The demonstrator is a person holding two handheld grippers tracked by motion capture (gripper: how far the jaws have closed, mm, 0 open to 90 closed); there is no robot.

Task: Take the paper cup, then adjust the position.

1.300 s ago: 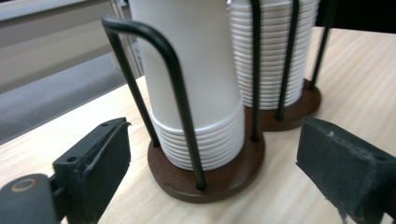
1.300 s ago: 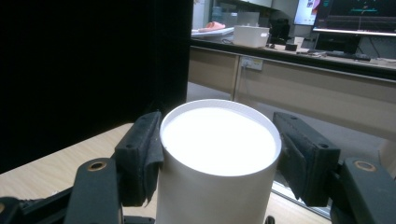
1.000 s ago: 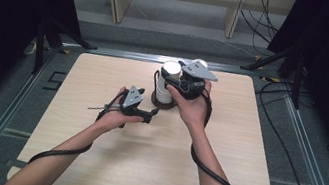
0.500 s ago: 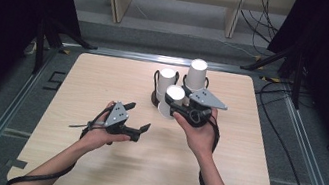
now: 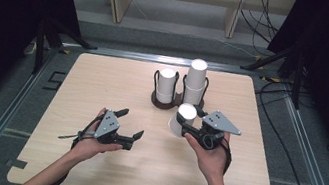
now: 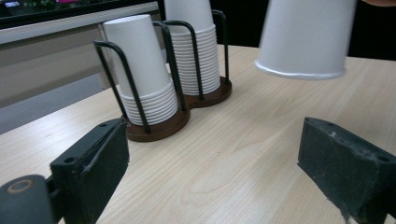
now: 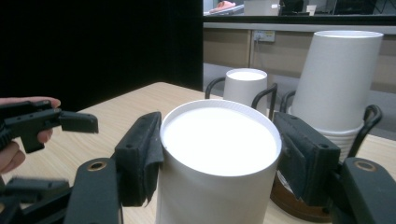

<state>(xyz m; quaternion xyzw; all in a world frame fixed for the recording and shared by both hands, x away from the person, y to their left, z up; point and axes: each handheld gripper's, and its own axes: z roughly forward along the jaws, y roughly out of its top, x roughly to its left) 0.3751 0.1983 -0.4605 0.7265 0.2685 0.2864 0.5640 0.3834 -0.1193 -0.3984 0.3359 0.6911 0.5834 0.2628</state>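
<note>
Left gripper (image 5: 129, 124): you are holding it low over the near left of the table (image 5: 104, 77), jaws standing wide with nothing between them, pointing right toward the cup.
Cup holder (image 5: 163, 100): it is sitting at the far middle of the table, a dark wire rack with two bays, each carrying a stack of upside-down white cups; the left stack (image 5: 166, 83) is shorter, the right stack (image 5: 195, 80) taller.
Paper cup (image 5: 182, 120): you are carrying it upside down just near of the holder, right of centre; in the left gripper view its rim (image 6: 301, 70) is hanging above the wood, not resting on it.
Right gripper (image 5: 187, 124): its jaws are clamping the cup's side wall, one pad (image 7: 140, 154) on each flank just below the closed base.
Handling: the cup is looking very light, thin-walled and easy to crush, so judge your squeeze gently.
Where to hold: the wall near the base is likely stiffest, since the bottom disc braces it; the open rim end will probably flex and slip.
Risk: the smooth paper may be sliding if you tilt it quickly.
</note>
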